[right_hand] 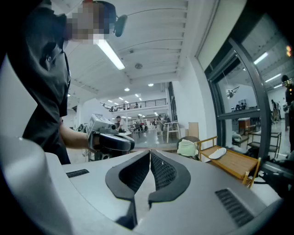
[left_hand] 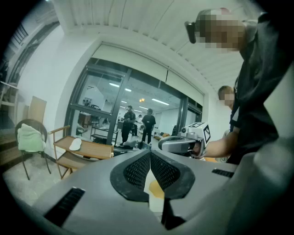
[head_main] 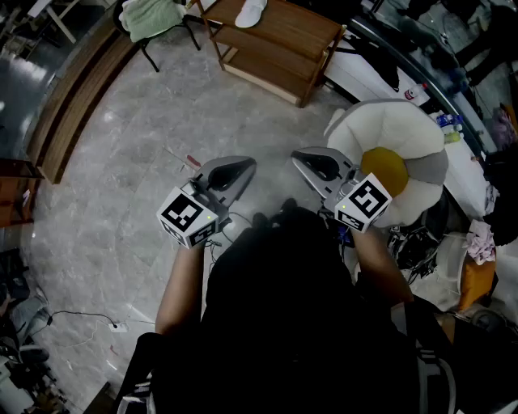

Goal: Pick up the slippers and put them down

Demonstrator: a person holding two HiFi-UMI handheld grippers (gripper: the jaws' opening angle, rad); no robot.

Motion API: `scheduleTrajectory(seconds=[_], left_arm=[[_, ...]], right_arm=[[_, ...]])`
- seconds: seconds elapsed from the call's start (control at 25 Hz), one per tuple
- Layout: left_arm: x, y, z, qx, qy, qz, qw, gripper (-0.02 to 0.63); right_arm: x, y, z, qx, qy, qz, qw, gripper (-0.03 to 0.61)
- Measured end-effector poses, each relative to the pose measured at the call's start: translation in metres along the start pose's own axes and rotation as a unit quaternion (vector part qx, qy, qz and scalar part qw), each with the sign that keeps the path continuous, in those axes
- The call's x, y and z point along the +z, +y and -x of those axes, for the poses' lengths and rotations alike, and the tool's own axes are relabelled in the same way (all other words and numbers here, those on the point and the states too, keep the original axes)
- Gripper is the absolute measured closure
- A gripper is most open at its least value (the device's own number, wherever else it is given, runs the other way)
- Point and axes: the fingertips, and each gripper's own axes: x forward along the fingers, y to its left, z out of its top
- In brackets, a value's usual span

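Observation:
One white slipper [head_main: 251, 12] lies on a wooden bench [head_main: 283, 36] at the far side of the room. It also shows in the left gripper view as the slipper [left_hand: 75, 144] and in the right gripper view as the slipper [right_hand: 217, 153]. My left gripper [head_main: 249, 164] and right gripper [head_main: 297, 156] are held side by side in front of my body, well short of the bench. Both point roughly level. The left gripper [left_hand: 150, 152] has its jaws pressed together with nothing between them. The right gripper [right_hand: 150, 151] is shut and empty too.
A chair with a green cloth [head_main: 154, 16] stands left of the bench. A large white and yellow plush seat [head_main: 396, 154] sits at my right, with clutter behind it. Several people [left_hand: 138, 123] stand beyond the glass wall. Grey stone floor [head_main: 121, 186] lies between me and the bench.

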Motion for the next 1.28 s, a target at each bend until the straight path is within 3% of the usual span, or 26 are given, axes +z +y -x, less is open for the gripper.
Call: scheduleTrajectory(seconds=[0.48,0.8,1.0,1.28], left_arm=[[0.016,0.011,-0.001,-0.005,-0.017,-0.006,0.9998,0.601],[0.018,0.037,-0.04,-0.013,-0.009,0.009,0.9998,0.601],[0.021,0.076,-0.074,-0.003,0.001,0.023,0.9997,0.601],[0.059,0.122,-0.13,0.027,-0.007,0.037,0.9989,0.601]], right_arm=[[0.004,-0.018,-0.002,-0.025,-0.001,-0.012,1.0,0.552],[0.006,-0.07,-0.004,-0.042,0.006,-0.032,0.999,0.551],[0.006,-0.117,-0.021,-0.018,0.0,-0.021,1.0,0.551],[0.027,-0.182,-0.016,0.028,-0.027,-0.017,0.999,0.551]])
